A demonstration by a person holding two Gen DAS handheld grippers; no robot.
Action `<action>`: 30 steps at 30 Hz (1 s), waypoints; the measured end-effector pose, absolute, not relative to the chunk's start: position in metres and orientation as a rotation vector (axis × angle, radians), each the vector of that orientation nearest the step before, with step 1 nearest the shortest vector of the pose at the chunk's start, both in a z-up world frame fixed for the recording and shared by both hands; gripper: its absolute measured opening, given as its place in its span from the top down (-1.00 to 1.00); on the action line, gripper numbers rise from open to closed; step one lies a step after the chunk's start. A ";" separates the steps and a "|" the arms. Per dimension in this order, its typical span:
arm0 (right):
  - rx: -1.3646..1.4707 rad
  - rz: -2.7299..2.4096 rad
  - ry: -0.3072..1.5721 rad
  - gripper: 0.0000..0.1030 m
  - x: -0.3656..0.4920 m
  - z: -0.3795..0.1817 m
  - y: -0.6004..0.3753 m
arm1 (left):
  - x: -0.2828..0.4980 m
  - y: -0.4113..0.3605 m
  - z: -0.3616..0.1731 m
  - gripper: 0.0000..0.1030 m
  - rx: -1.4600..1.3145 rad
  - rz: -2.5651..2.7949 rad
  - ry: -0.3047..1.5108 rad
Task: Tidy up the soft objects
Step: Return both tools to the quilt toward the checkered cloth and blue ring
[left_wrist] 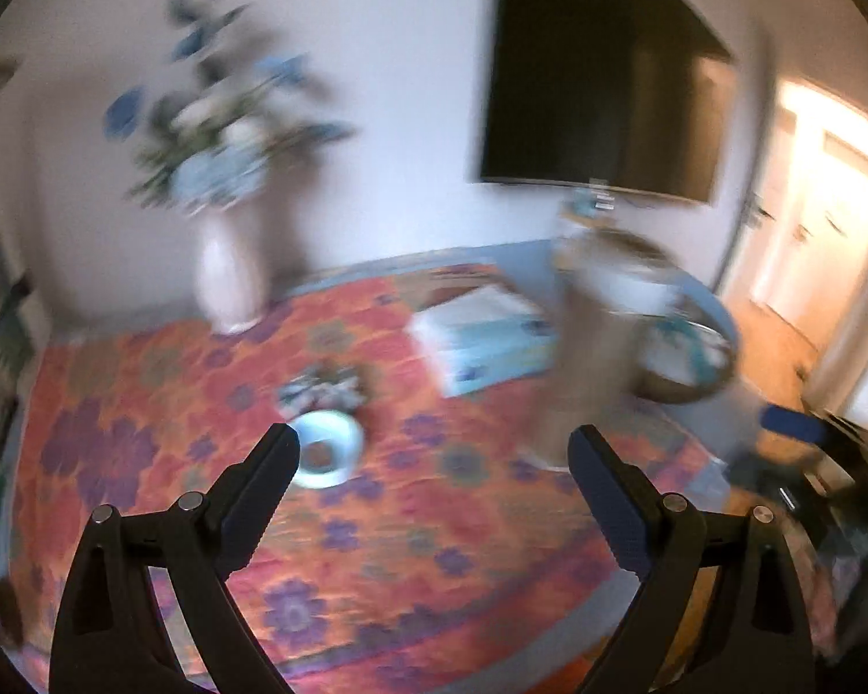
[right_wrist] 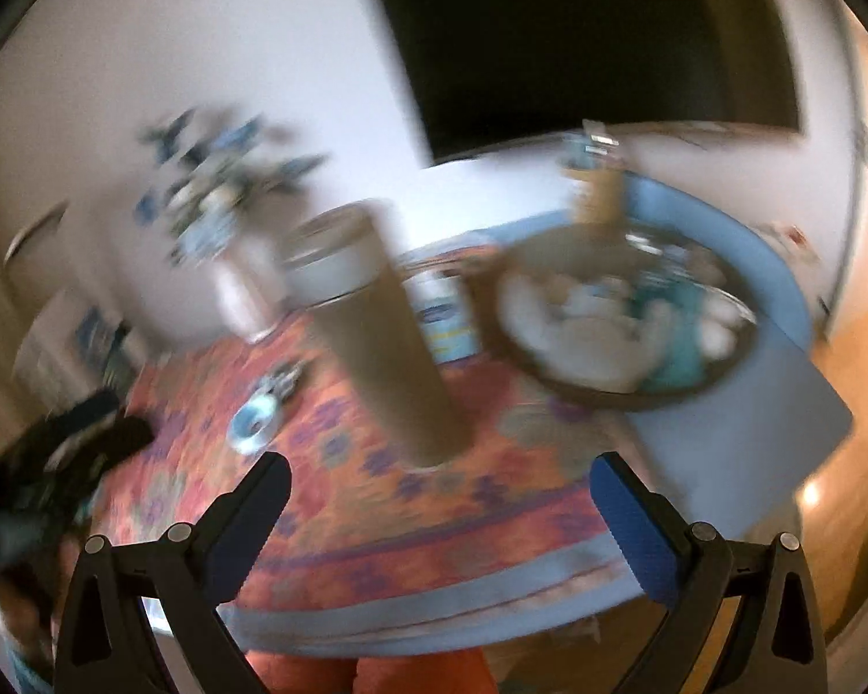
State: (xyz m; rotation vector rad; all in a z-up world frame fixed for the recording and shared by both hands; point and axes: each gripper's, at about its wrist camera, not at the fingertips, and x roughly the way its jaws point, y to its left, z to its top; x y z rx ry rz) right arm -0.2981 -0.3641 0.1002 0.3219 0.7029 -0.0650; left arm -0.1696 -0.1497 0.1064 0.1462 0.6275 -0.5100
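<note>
We count one round table under an orange cloth with purple flowers (left_wrist: 162, 405), one white vase of blue and white flowers (left_wrist: 225, 283), one small pale-blue bowl (left_wrist: 325, 451), one white and blue box (left_wrist: 483, 341), one tall brown cylinder with a pale band near its top (right_wrist: 376, 324) and one dark round basket (right_wrist: 555, 384) holding several pale and teal soft objects (right_wrist: 584, 318); blur hides their exact number. One black screen (left_wrist: 596, 75) hangs on the wall.

Our left gripper (left_wrist: 434, 445) has its jaws spread wide with nothing between them; the bowl sits just beyond its left fingertip, the box further ahead. Our right gripper (right_wrist: 442, 474) also stands fully apart and empty, touching nothing. The cylinder rises just ahead of its gap, and the basket of soft objects lies ahead and to the right, well apart from the fingers.

Both grippers tilt downward over the near part of the table, and both views are smeared.
</note>
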 end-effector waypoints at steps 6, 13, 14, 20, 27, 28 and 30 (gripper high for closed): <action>0.096 0.027 0.735 -1.00 -0.257 0.091 -0.278 | -0.114 -0.085 0.063 -0.82 0.098 -0.311 0.661; -0.016 0.096 0.766 -1.00 -0.177 0.047 -0.206 | -0.073 -0.031 0.020 -0.82 0.035 -0.214 0.710; -0.017 0.100 0.766 -1.00 -0.168 0.041 -0.201 | -0.070 -0.024 0.014 -0.82 0.018 -0.213 0.715; 0.005 0.079 0.770 -1.00 -0.126 0.004 -0.183 | -0.068 -0.015 0.007 -0.82 -0.043 -0.246 0.711; 0.048 0.078 0.817 -1.00 -0.117 -0.006 -0.188 | -0.065 -0.024 0.002 -0.82 0.005 -0.254 0.742; 0.057 0.071 0.834 -1.00 -0.114 -0.008 -0.189 | -0.065 -0.024 0.002 -0.82 0.005 -0.254 0.741; 0.079 0.066 0.861 -1.00 -0.111 -0.012 -0.193 | -0.065 -0.023 0.003 -0.82 0.001 -0.253 0.743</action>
